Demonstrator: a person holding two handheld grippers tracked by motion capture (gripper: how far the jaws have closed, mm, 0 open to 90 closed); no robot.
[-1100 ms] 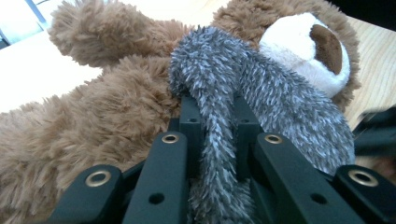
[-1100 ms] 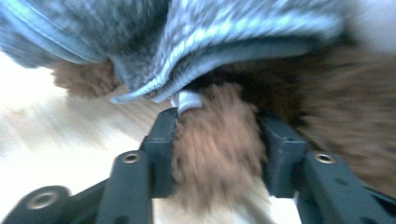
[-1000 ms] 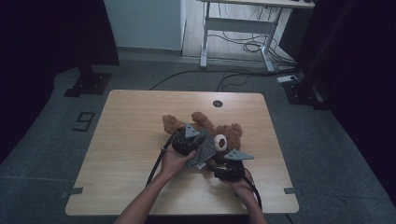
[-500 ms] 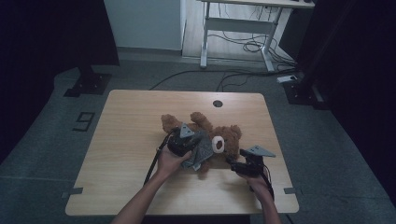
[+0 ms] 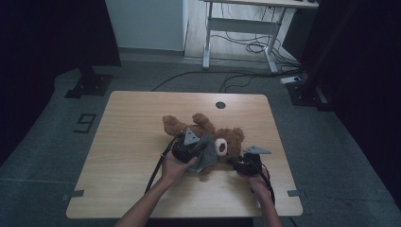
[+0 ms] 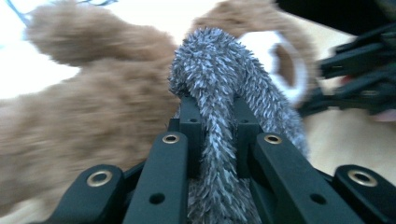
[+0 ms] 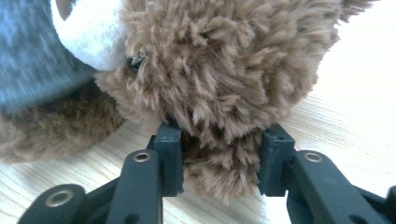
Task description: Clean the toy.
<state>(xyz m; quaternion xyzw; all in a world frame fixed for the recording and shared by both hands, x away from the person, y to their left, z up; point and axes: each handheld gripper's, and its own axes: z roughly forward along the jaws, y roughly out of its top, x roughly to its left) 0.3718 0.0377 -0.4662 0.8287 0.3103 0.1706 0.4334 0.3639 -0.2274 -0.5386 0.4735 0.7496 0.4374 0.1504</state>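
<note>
A brown teddy bear (image 5: 179, 125) lies on the wooden table (image 5: 132, 142), its head (image 5: 232, 137) toward the right. A grey fuzzy cloth (image 5: 205, 160) wraps its middle. My left gripper (image 5: 191, 150) sits over the bear's body, shut on a fold of that grey cloth (image 6: 219, 93), which runs between its jaws (image 6: 217, 112). My right gripper (image 5: 240, 161) is at the bear's head. Its jaws have just been closing, and in the right gripper view they (image 7: 219, 144) press on a tuft of the bear's brown head fur (image 7: 224, 60). The white muzzle (image 7: 88, 32) shows at upper left.
A round cable hole (image 5: 220, 105) sits near the table's far edge. Behind the table stand a white desk frame (image 5: 246, 28) and loose floor cables (image 5: 250, 47). A black stand base (image 5: 90, 85) is on the floor at far left. Both forearms enter over the near edge.
My right gripper swung out to the right, then came in against the bear's head and closed on its fur. The left gripper and the grey cloth have stayed put.
</note>
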